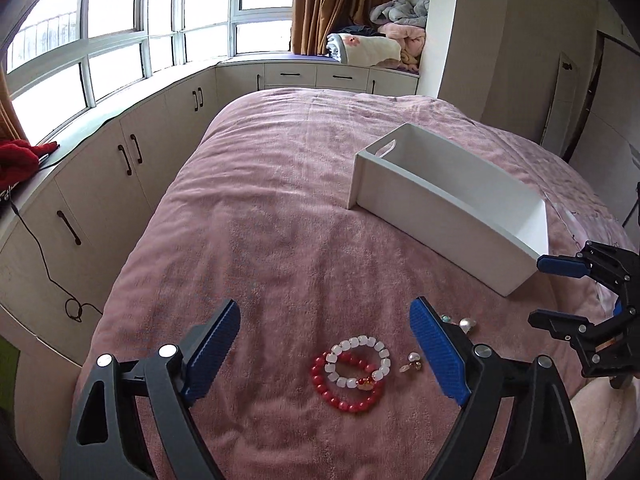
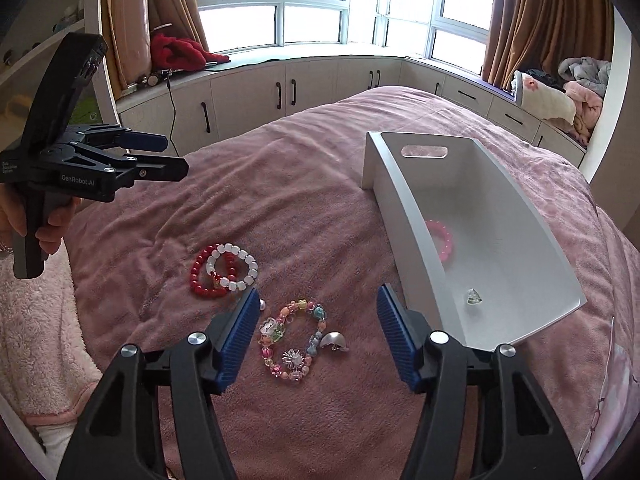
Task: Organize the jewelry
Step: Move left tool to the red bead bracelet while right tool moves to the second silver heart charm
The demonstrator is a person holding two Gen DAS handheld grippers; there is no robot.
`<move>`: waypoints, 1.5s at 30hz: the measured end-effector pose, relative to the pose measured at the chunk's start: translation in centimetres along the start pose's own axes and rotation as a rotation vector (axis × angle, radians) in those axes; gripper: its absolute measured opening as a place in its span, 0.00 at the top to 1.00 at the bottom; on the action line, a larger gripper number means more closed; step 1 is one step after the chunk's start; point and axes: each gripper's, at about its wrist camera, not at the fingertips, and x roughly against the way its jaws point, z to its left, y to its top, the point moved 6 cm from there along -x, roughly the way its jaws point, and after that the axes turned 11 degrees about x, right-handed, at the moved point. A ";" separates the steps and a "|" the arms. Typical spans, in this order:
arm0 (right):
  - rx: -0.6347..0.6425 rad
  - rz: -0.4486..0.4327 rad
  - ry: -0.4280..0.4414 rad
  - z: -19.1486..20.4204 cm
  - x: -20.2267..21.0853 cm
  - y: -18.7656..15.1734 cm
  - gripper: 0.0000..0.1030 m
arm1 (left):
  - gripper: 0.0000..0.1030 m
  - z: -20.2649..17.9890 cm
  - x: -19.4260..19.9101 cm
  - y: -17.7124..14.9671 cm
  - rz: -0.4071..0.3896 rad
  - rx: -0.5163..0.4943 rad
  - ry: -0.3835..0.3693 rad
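1. Right gripper [image 2: 316,336]: fingers spread wide and empty, poised above the multicoloured bracelet [image 2: 292,340] on the bed [image 2: 320,184].
2. Left gripper [image 1: 324,344]: fingers wide apart, holding nothing, pointed down over the red bracelet [image 1: 346,384] and the overlapping white bracelet [image 1: 358,360]; small earrings [image 1: 412,364] lie just beside, at 3 o'clock.
3. White box [image 2: 404,224], at 1 o'clock in the right wrist view, holds a pink bracelet [image 2: 442,240] and a small clear piece [image 2: 474,297].
4. A silver shell-like piece [image 2: 334,341] touches the multicoloured bracelet.
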 end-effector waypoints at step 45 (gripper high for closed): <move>-0.134 0.283 -0.016 -1.4 -10.7 -6.4 0.75 | 0.85 4.9 -8.6 -8.1 0.231 0.110 -0.022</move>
